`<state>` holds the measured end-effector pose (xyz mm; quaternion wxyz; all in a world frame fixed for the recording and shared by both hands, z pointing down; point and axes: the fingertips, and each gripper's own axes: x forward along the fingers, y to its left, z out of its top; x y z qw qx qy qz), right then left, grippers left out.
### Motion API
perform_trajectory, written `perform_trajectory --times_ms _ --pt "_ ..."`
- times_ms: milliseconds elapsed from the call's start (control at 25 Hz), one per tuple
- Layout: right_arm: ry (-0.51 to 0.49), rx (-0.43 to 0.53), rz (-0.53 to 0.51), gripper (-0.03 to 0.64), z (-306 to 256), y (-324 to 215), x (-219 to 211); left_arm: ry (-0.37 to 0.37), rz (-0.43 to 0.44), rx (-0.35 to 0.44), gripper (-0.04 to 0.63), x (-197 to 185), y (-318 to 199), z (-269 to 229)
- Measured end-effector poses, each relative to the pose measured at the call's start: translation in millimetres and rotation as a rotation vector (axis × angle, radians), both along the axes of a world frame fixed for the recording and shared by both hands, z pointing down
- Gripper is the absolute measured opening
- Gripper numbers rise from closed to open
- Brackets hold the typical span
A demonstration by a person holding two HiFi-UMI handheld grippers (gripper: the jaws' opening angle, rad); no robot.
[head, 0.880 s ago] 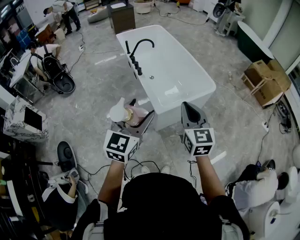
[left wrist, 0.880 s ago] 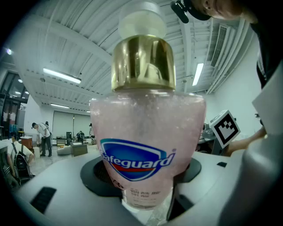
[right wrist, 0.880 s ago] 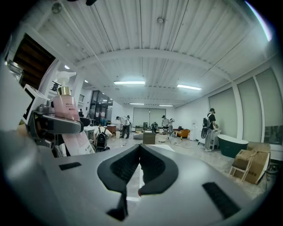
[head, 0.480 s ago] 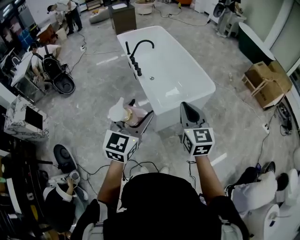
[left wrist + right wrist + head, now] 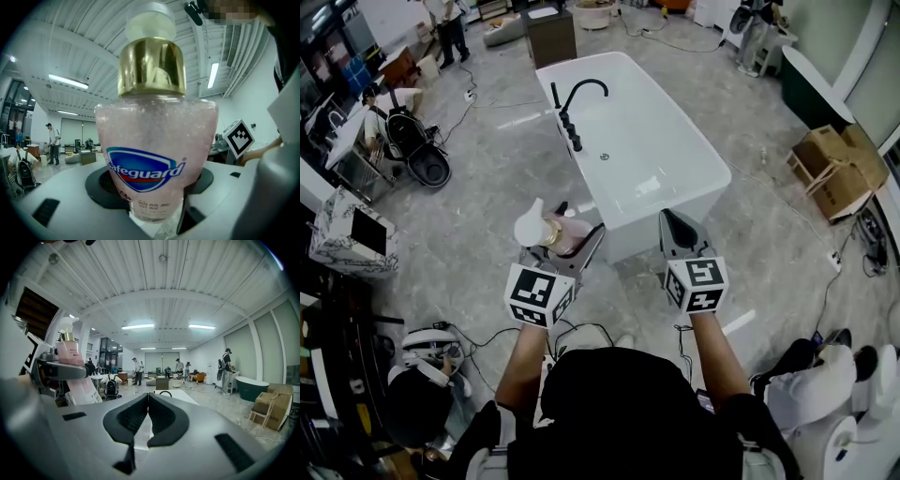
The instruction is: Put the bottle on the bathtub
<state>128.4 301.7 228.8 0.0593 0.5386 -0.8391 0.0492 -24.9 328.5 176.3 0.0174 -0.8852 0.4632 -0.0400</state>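
A clear pink soap bottle (image 5: 555,232) with a gold collar and a white pump top sits in my left gripper (image 5: 572,236), which is shut on it. The left gripper view is filled by the bottle (image 5: 157,140), its blue label facing the camera. The white bathtub (image 5: 694,178) with a black tap (image 5: 574,105) stands on the floor just ahead of both grippers. My right gripper (image 5: 677,225) hovers near the tub's near end, shut with nothing in it; its pads (image 5: 147,416) meet. From the right gripper view the bottle (image 5: 75,369) shows at the left.
Cardboard boxes (image 5: 832,164) lie to the right of the tub. A pram (image 5: 417,150) and people stand at the left, and a person (image 5: 427,398) crouches at lower left. Cables run over the grey floor. A dark green tub (image 5: 811,80) is at the far right.
Both grippers have barely shifted; the bottle sits slightly higher in the head view. The crouching person at lower left has moved down and left.
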Motion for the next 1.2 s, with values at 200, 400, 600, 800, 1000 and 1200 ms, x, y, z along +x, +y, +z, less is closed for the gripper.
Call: perform_trajectory --times_ms 200,400,600,800,1000,1200 --pt "0.008 -0.019 -0.013 0.023 8 -5 5 0.000 -0.012 -0.014 0.318 4 -6 5" --pt "0.008 -0.024 -0.027 0.023 13 -16 4 -0.004 -0.004 -0.020 0.318 10 -15 10" --pt "0.016 -0.035 -0.045 0.023 17 -32 2 -0.003 -0.006 -0.021 0.318 12 -31 11" --pt "0.026 -0.037 -0.069 0.023 18 -55 -10 0.000 -0.013 -0.019 0.318 4 -54 10" --pt "0.015 -0.026 -0.085 0.025 18 -83 -20 -0.010 -0.017 -0.024 0.318 -5 -83 13" --pt "0.016 -0.031 -0.086 0.025 21 -118 -24 -0.014 -0.022 -0.029 0.318 -14 -119 15"
